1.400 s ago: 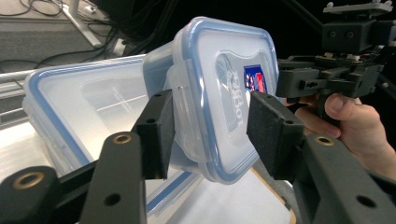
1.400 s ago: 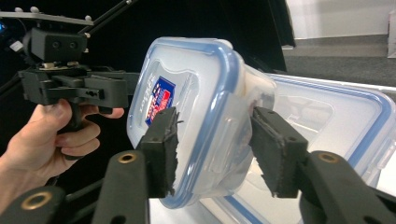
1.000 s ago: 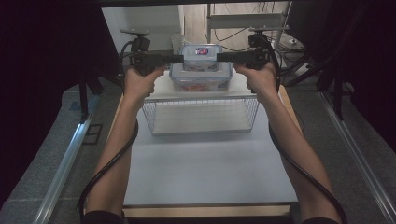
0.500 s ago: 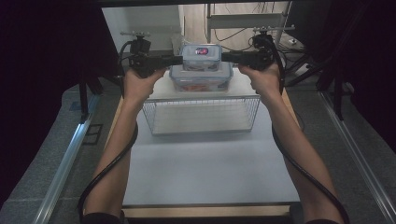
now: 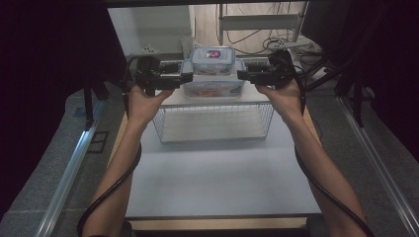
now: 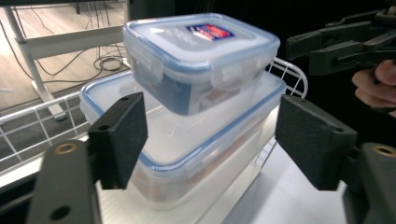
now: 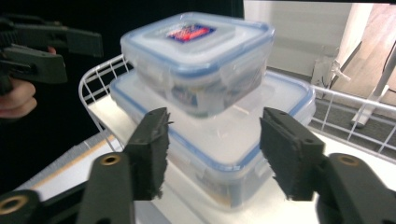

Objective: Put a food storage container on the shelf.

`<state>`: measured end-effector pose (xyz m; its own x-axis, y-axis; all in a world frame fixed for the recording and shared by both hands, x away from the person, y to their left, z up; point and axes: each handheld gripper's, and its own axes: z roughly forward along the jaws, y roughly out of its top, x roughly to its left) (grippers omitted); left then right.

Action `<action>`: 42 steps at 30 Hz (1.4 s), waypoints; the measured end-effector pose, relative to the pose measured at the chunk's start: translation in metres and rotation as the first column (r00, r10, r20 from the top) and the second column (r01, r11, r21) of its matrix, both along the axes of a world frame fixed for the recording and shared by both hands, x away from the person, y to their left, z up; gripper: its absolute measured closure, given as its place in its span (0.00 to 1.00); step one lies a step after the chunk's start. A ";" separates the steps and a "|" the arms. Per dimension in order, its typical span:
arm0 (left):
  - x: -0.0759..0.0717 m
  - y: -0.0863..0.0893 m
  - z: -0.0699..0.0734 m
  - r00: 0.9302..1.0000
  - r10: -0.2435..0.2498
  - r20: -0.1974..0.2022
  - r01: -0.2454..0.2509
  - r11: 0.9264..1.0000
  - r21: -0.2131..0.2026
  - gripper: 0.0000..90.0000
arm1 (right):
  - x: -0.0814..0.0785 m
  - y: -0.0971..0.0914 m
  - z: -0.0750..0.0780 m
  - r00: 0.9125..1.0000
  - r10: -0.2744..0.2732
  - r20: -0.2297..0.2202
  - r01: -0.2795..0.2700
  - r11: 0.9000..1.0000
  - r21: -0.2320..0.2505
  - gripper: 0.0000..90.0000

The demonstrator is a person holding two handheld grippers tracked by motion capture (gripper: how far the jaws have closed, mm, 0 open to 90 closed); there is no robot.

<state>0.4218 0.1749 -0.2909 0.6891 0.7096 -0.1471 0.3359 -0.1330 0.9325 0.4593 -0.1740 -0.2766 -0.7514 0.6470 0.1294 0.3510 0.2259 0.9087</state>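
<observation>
Two clear plastic boxes with blue-rimmed snap lids are what I stand to lose here. The small rectangular box point(image 5: 213, 57) sits loose and a little askew on the lid of the large rectangular box point(image 5: 213, 89). The large one rests on top of the white wire rack point(image 5: 212, 123), which stands at the far end of the white tabletop point(image 5: 212, 173). If I close on the two ends unevenly, or lift one side ahead of the other, I judge the large box would tilt and the small one would slide off its smooth lid. A push from one side alone could also shove the stack toward the rack's edge.

Nearest me, both forearms reach straight forward over the tabletop, cables trailing beneath them. My left hand point(image 5: 143, 101) and right hand point(image 5: 284, 96) are raised to the height of the rack's top. The left gripper point(image 5: 187, 77) and right gripper point(image 5: 242, 75) lie level and point inward at each other, one at each end of the stack. Both sets of jaws are released and have just been opening. The large box's ends lie ahead between the pads, which press on nothing.
</observation>
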 end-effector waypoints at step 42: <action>-0.083 -0.018 -0.069 0.997 -0.060 0.049 0.055 0.993 0.105 0.05 | -0.079 -0.005 -0.051 0.992 0.096 0.077 -0.088 0.990 -0.107 0.12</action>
